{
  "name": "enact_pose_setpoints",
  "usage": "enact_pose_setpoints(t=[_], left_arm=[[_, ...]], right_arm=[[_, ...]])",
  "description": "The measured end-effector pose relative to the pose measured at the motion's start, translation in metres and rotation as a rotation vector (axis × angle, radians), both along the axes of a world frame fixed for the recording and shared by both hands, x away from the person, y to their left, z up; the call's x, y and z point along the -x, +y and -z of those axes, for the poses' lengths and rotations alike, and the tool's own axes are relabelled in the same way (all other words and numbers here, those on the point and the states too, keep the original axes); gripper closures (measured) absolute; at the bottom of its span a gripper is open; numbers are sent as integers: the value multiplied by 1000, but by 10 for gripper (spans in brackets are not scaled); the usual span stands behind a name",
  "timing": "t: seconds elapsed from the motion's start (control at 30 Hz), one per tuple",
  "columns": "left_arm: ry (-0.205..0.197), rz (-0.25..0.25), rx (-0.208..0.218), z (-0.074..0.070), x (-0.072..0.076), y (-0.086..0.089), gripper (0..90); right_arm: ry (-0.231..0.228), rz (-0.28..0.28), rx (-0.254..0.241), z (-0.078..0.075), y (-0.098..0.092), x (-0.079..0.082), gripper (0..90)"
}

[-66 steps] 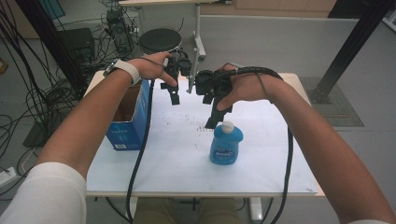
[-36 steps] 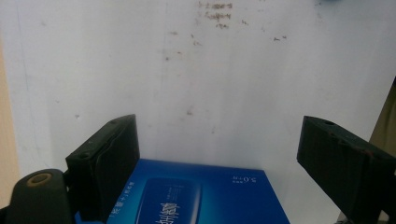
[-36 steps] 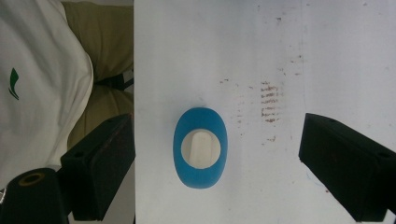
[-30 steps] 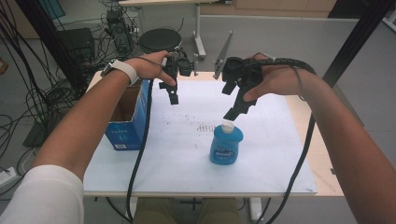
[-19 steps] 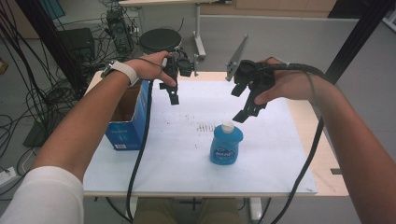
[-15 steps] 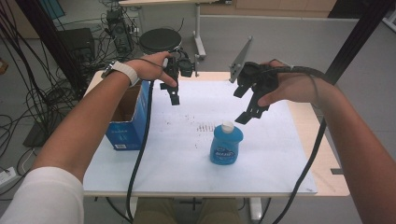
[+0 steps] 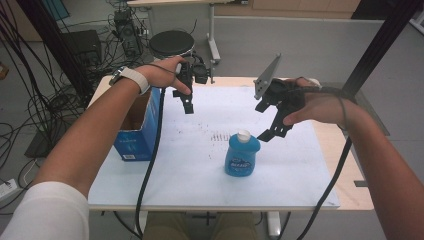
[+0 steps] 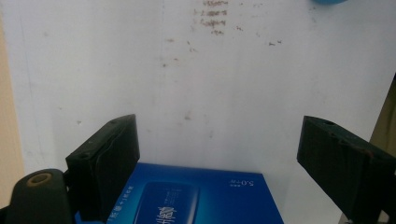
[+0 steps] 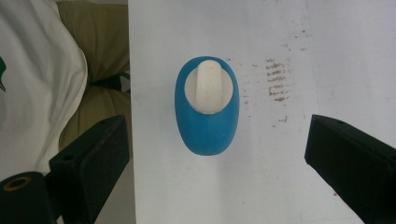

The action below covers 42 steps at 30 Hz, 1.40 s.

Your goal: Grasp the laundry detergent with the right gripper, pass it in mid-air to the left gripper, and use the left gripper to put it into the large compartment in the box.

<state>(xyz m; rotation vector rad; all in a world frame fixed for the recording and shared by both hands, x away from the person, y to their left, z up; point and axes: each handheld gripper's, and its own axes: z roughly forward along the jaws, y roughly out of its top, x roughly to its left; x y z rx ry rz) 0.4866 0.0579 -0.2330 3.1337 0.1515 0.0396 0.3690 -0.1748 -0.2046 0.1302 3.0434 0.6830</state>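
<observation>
Near edge of the table: a squat blue plastic bottle with a white cap (image 7: 242,154) stands upright on the white paper sheet (image 7: 200,170) that covers most of the pale wooden table (image 7: 350,190), roughly mid-width, nearer the front edge than the back. Seen from above in the right gripper view, the bottle (image 9: 207,110) has an oval shoulder, smooth and glossy, and a small rounded cap.

The right gripper (image 7: 272,134) hangs just above and to the right of the cap, released; its jaws have just been opening, with nothing between them. In its own view the black, matte, blocky pads (image 9: 95,158) stand wide on either side of the bottle, clear of it.

Risks, as judged:
- Slick, curved plastic with a narrowing shoulder: a high or off-centre pinch could squeeze the bottle out sideways.
- A slanted approach may knock the cap and tip the bottle over.
- The paper is loose-looking and may let the base slide under a push.

Farther back, at the left edge: an open-topped blue cardboard box (image 7: 137,135), printed with white lettering, with stiff, flat walls. The left gripper (image 7: 187,106) hovers above the sheet beside it, near the back edge, jaws spread and empty. The sheet there carries brownish specks and smudges (image 8: 212,18).
</observation>
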Motion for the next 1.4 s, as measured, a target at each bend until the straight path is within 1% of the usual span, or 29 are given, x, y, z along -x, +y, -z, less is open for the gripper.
enact_pose_setpoints(t=[0.03, 0.07, 0.1, 0.23, 0.3, 0.37, 0.43, 0.53, 0.6, 0.63, 0.67, 0.73, 0.8, 1.03, 1.2, 1.4], left_arm=[[-1, 0, 1, 0, 0, 0, 134], [-3, 0, 4, 0, 0, 0, 134], [-3, 0, 4, 0, 0, 0, 134], [-1, 1, 3, 1, 0, 0, 134], [-2, 3, 2, 2, 0, 0, 134], [-1, 4, 0, 2, 0, -1, 134], [-1, 4, -2, 1, 0, -1, 134], [-1, 6, -2, 2, 1, -1, 134], [-5, 6, 0, 1, 1, -1, 134], [-5, 7, 1, 1, 1, -1, 134], [-5, 6, 1, 1, 2, -1, 134], [-5, 4, 3, 1, 2, -1, 134], [-4, 2, 3, 1, 2, -1, 134], [-9, 7, 11, 4, 2, -2, 134], [-8, 7, 10, 4, 3, -3, 134], [-10, 6, 10, 5, 3, -2, 134]], right_arm=[[0, 3, -3, 2, -1, 0, 67], [3, 11, -9, 7, -4, 1, 67], [3, 11, -9, 7, -4, 1, 67], [9, 20, -26, 17, -9, 1, 66], [13, 22, -40, 22, -11, 2, 67], [4, 17, -43, 28, -12, 2, 66], [12, 18, -45, 32, -14, 3, 66], [15, 24, -63, 38, -17, 4, 66], [11, 31, -78, 43, -21, 4, 66], [11, 31, -78, 43, -21, 4, 66], [11, 35, -93, 47, -24, 5, 66], [10, 38, -96, 49, -25, 5, 65], [4, 38, -104, 54, -28, 5, 63], [4, 38, -131, 63, -30, 5, 58], [8, 31, -156, 74, -29, 4, 58], [16, 38, -168, 82, -28, 4, 57]])
